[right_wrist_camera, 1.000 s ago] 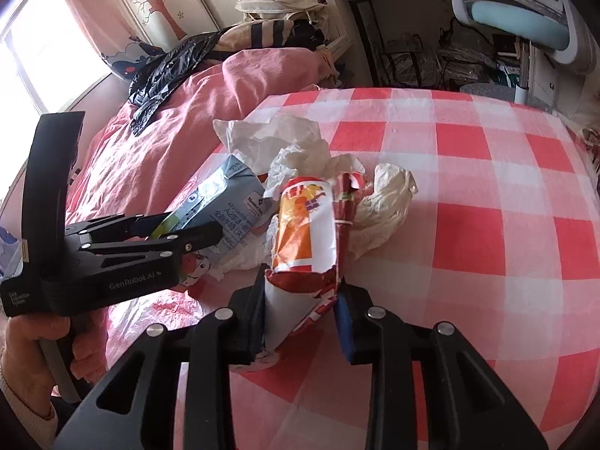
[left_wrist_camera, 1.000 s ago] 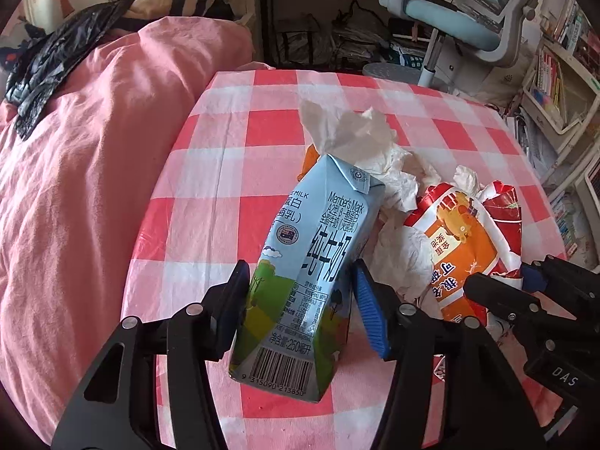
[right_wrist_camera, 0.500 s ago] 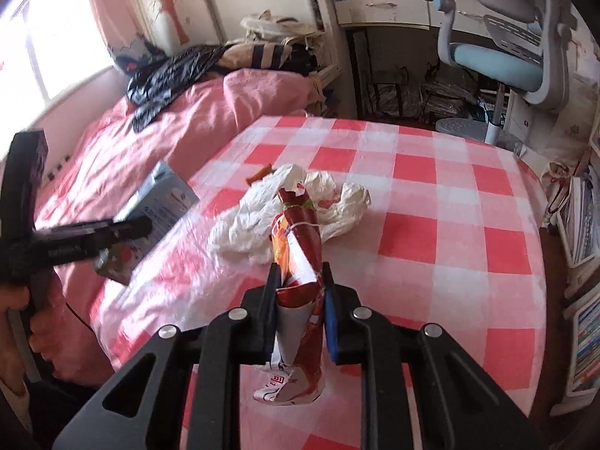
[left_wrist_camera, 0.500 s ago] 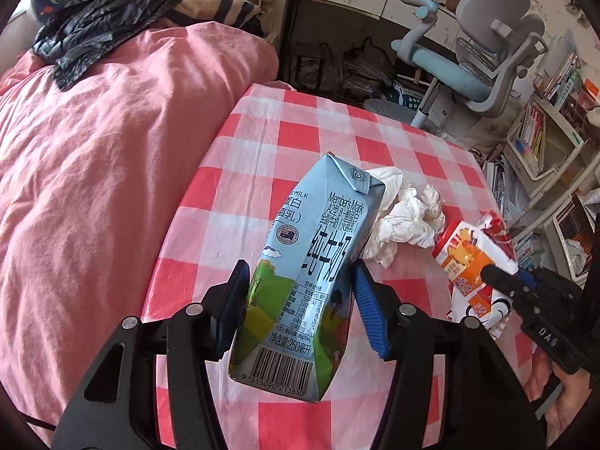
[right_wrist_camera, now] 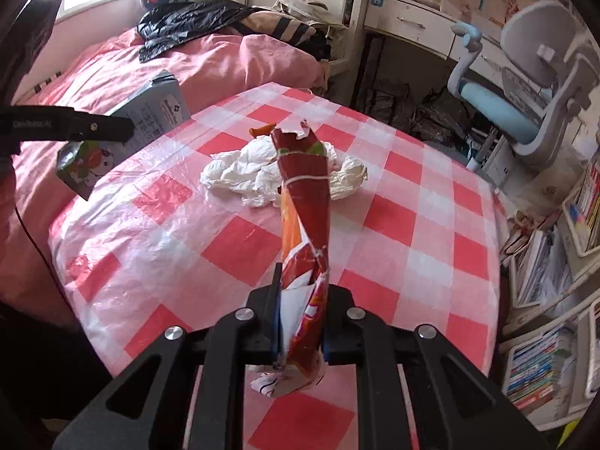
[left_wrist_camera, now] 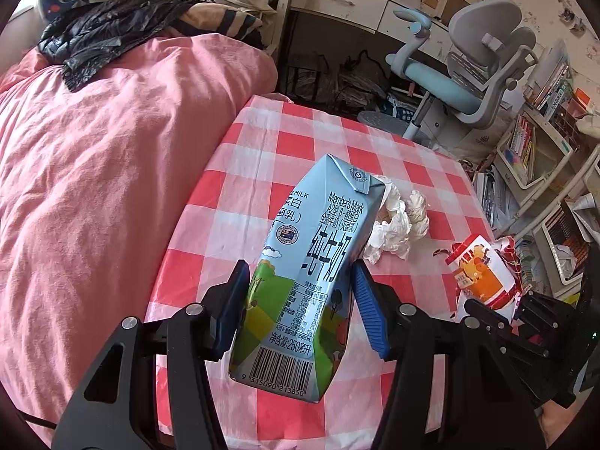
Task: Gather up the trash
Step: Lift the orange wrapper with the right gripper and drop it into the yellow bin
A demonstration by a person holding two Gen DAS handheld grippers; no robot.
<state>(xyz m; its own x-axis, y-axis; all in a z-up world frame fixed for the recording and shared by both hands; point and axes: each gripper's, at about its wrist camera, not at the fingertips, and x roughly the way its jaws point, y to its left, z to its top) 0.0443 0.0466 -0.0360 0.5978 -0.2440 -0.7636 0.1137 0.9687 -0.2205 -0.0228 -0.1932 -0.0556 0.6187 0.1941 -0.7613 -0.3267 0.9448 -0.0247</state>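
Note:
My left gripper (left_wrist_camera: pixel 300 300) is shut on a light-blue milk carton (left_wrist_camera: pixel 311 262) and holds it in the air above the near left side of the checked table (left_wrist_camera: pixel 300 131). The carton also shows in the right wrist view (right_wrist_camera: pixel 123 131). My right gripper (right_wrist_camera: pixel 300 315) is shut on a red and orange snack bag (right_wrist_camera: pixel 303 232), lifted above the table; the bag also shows in the left wrist view (left_wrist_camera: pixel 483 273). A heap of crumpled white tissues (right_wrist_camera: pixel 255 172) lies on the table, with a small orange scrap (right_wrist_camera: pixel 262 129) behind it.
A pink quilt on a bed (left_wrist_camera: pixel 93 150) borders the table on the left, with a black jacket (left_wrist_camera: pixel 105 37) on it. A grey and blue desk chair (left_wrist_camera: pixel 468 75) stands beyond the table. Bookshelves (right_wrist_camera: pixel 562 262) fill the right side.
Both grippers have risen and pulled back from the table with the carton and the snack bag. The tissue heap stays on the table and looks smaller and farther away.

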